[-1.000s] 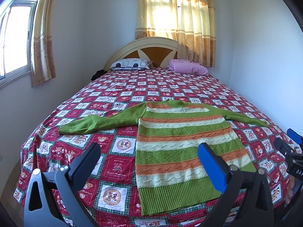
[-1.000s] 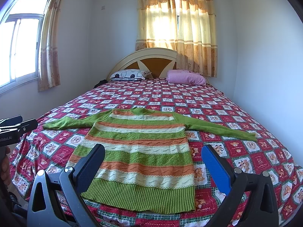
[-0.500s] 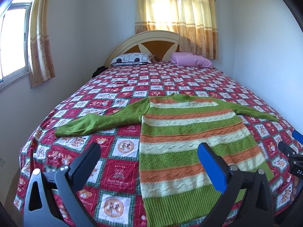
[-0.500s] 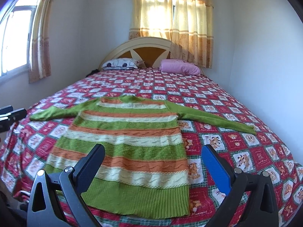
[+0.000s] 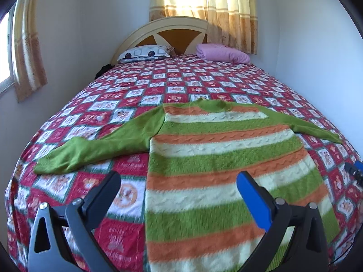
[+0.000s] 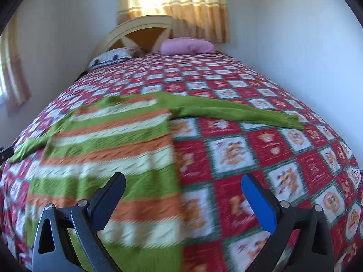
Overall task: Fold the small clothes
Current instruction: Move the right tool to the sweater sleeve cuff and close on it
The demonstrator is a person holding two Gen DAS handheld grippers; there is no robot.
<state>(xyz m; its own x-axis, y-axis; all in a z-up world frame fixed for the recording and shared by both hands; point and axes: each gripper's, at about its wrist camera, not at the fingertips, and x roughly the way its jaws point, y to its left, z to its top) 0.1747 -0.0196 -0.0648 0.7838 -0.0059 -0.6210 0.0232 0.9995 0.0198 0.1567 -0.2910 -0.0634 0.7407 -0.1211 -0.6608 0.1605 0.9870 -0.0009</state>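
A green, orange and cream striped sweater [image 5: 222, 158] [image 6: 109, 145] lies flat on the bed, both green sleeves spread out. Its left sleeve [image 5: 90, 149] reaches toward the bed's left side; its right sleeve [image 6: 231, 111] stretches right. My left gripper [image 5: 178, 181] hovers open above the sweater's left side edge, nothing between its fingers. My right gripper [image 6: 182, 183] hovers open above the sweater's right side edge, also empty. The right gripper's tip [image 5: 355, 170] peeks in at the right of the left wrist view.
The bed has a red patchwork bedspread [image 5: 204, 83] [image 6: 283, 158]. A patterned pillow [image 5: 145, 53] and a pink pillow [image 5: 222, 53] lie by the headboard [image 5: 179, 27]. White walls close in on both sides; curtains [image 5: 204, 6] hang behind.
Both grippers have moved forward and lower toward the sweater, which now looks larger. The right wrist view has swung to the right, over the sweater's right edge. Both stayed open.
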